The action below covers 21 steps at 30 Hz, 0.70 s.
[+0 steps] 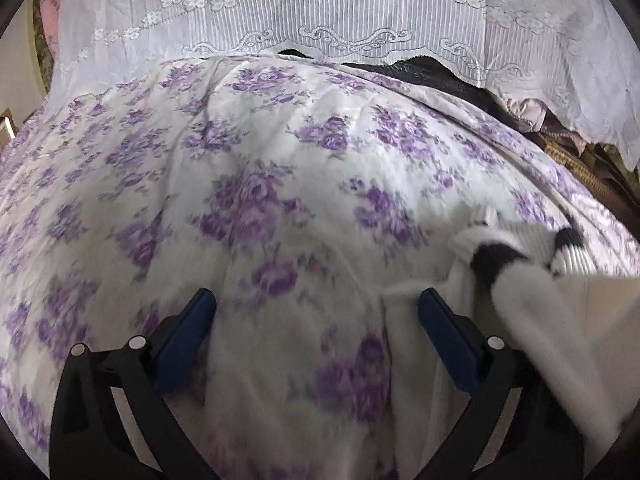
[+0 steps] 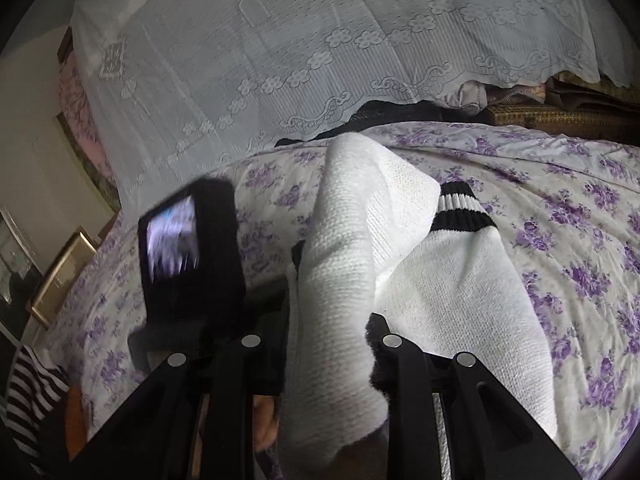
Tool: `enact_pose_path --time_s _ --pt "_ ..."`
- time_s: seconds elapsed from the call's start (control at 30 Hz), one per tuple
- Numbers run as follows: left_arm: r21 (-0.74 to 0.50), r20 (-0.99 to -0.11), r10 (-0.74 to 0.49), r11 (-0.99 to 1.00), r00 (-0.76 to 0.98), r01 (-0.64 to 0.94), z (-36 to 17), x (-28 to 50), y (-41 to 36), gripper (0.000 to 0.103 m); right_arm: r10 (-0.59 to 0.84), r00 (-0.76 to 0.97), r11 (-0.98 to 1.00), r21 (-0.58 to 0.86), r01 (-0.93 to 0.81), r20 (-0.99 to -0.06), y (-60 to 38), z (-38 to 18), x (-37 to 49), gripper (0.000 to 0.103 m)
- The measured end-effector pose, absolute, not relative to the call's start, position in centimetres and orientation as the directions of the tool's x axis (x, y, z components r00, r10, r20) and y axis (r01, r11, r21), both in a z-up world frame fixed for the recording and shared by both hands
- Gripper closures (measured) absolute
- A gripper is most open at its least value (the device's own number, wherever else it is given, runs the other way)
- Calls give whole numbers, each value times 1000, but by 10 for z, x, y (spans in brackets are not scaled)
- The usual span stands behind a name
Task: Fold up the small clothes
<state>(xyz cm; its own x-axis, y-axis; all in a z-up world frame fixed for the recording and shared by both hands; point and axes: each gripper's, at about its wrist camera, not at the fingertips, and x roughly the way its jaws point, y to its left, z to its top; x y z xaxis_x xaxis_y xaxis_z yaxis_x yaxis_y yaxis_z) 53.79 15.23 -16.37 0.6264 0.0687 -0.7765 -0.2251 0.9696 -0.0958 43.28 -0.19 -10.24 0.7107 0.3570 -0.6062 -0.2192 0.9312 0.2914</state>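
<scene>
Left wrist view, nearest first: your left gripper [image 1: 316, 304] has its two blue pads [image 1: 188, 332] spread wide with nothing between them, only the purple-flowered bedspread [image 1: 256, 200] underneath. Just right of the right pad, an edge of the white knit garment [image 1: 532, 304] hangs in from the lower right, its black-and-white striped cuffs [image 1: 492, 260] sitting a bit farther up; this part is blurred. Beyond the bedspread a white lace cover [image 1: 360, 20] drapes over a heap at the back, dark fabric [image 1: 432, 72] showing under its scalloped hem. Right wrist view, nearest first: your right gripper [image 2: 324, 344] is clamped on the white knit garment [image 2: 344, 280], which bunches up between the fingers and hides the pads, so you can't see the contact itself, but the cloth is pinched and lifted there. The garment rises ahead of the fingers and spills right onto the bedspread [image 2: 580, 240], with a black-striped cuff [image 2: 464, 208] at its far side. Left of it sits the other gripper's camera block [image 2: 188, 252], blurred, screen lit. A striped sleeve [image 2: 28, 392] shows at the lower left edge. Farther back the lace cover [image 2: 280, 40] again, and a woven basket [image 2: 560, 116] at far right.
</scene>
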Motion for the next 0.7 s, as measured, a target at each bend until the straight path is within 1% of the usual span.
enact_pose_path --time_s 0.17,0.23,0.27,0.3,0.37,0.43,0.53,0.6,0.67,0.7 --pt "-108 -775 64 967 629 -231 -166 556 157 4 325 703 945 195 -262 -632 16 -112 432 76" --pt "-133 -763 43 966 645 -222 -164 559 161 4 326 676 941 155 -302 -661 28 -119 435 67" --pt "-153 -758 31 963 652 -224 -164 559 165 4 351 637 926 156 -343 -686 36 -126 437 57" --pt "-169 -756 24 958 654 -230 -164 560 171 4 364 623 919 160 -360 -692 39 -131 437 47" --pt "-220 -759 6 939 651 -265 -166 560 187 4 359 648 919 134 -371 -672 41 -134 432 47" --pt "-243 -758 5 926 652 -290 -164 558 197 4 396 636 906 167 -390 -662 36 -132 430 47" --pt "-183 -754 93 921 650 -344 -158 553 207 4 487 618 867 260 -424 -617 19 -121 420 47" --pt "-195 -754 110 904 647 -381 -155 548 220 4 518 648 853 282 -439 -559 6 -107 409 47" --pt "-231 -752 106 882 650 -411 -150 539 235 4 484 705 875 258 -410 -519 -8 -95 402 47" --pt "-245 -750 104 874 653 -420 -147 533 241 4 448 726 893 230 -386 -521 -11 -92 401 48"
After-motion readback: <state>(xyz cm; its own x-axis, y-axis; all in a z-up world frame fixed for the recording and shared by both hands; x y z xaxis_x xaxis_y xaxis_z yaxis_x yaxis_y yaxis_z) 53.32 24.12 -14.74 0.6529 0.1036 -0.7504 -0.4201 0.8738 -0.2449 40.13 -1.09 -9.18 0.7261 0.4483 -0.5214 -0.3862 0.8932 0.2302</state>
